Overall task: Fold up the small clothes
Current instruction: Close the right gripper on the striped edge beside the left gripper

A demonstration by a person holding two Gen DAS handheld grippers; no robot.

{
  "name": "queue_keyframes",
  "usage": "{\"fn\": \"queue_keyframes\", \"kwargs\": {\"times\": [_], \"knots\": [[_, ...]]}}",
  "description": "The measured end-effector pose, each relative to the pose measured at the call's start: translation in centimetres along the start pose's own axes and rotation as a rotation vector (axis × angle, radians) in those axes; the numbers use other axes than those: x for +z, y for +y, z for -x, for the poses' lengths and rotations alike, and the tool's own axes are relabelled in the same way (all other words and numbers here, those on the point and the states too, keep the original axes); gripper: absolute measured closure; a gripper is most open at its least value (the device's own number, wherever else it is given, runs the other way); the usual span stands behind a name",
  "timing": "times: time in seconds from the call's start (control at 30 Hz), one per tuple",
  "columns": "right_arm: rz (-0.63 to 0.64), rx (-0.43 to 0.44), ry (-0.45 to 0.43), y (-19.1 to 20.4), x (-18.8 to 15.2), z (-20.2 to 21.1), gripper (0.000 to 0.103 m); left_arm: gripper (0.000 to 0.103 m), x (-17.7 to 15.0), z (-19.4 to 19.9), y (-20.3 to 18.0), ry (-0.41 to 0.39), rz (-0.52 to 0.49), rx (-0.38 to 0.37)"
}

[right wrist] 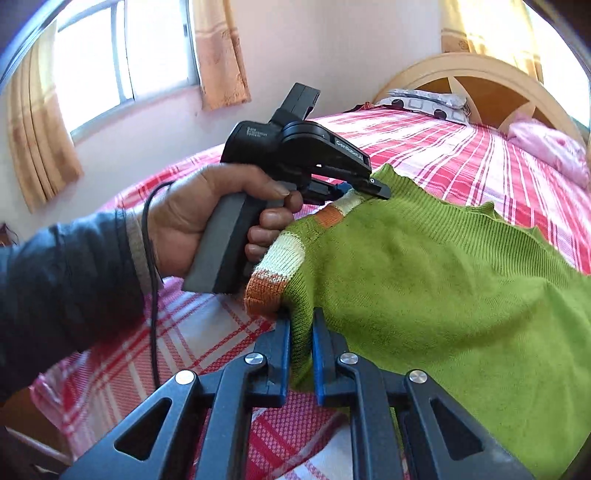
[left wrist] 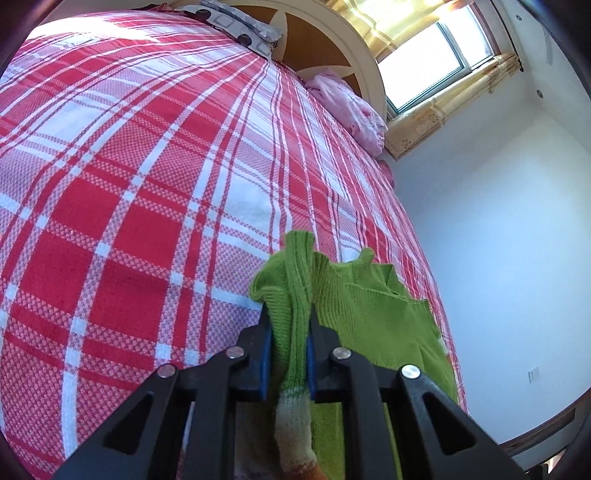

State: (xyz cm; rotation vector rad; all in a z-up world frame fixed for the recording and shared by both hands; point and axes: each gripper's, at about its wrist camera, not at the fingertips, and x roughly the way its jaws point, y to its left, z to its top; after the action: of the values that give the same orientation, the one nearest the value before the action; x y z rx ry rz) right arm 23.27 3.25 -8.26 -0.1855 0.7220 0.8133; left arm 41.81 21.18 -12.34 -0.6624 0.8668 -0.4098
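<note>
1. My left gripper (left wrist: 289, 332) is clamped on a bunched fold of the green sweater (left wrist: 369, 310), near its orange-and-white striped cuff.
2. My right gripper (right wrist: 300, 350) is pinched tight on the sweater's edge just below that striped cuff (right wrist: 273, 269).
3. The sweater hangs between both grippers, over the near right part of the bed (left wrist: 129, 184).
4. My left hand (right wrist: 207, 218) grips its handle; pillows (right wrist: 546, 147) lie far off by the headboard.

Daylight is streaming through curtained windows (left wrist: 432, 59) onto a bed (left wrist: 147, 166) wearing red plaid, pillows (left wrist: 240, 26) lying against its arched headboard (right wrist: 476, 79)
</note>
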Motion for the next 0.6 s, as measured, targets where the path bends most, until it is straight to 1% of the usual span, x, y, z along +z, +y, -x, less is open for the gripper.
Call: {"fn": "queue_keyframes", "kwargs": {"times": [0.07,0.17,0.33,0.47,0.53,0.6], "knots": [[-0.009,0.007,-0.023,-0.3,0.2,0.7,0.094,0.088,0.1,0.2,-0.9,-0.008,-0.006,0.007],[-0.036,0.024,-0.057,-0.8,0.4,1.8,0.094,0.088,0.5,0.9,-2.5,-0.023,-0.007,-0.023],[-0.07,0.024,-0.129,-2.2,0.9,4.5,0.094,0.089,1.3,1.7,-6.2,-0.045,-0.06,-0.045],[-0.094,0.014,-0.177,-3.8,1.0,7.3,0.094,0.089,1.6,1.4,-9.3,-0.054,-0.098,-0.082],[-0.109,0.012,-0.196,-4.9,0.9,8.6,0.094,0.089,1.7,1.0,-10.5,-0.06,-0.1,-0.101],[-0.131,0.003,-0.214,-6.2,0.7,9.8,0.094,0.089,1.6,0.6,-11.9,-0.058,-0.112,-0.107]]}}
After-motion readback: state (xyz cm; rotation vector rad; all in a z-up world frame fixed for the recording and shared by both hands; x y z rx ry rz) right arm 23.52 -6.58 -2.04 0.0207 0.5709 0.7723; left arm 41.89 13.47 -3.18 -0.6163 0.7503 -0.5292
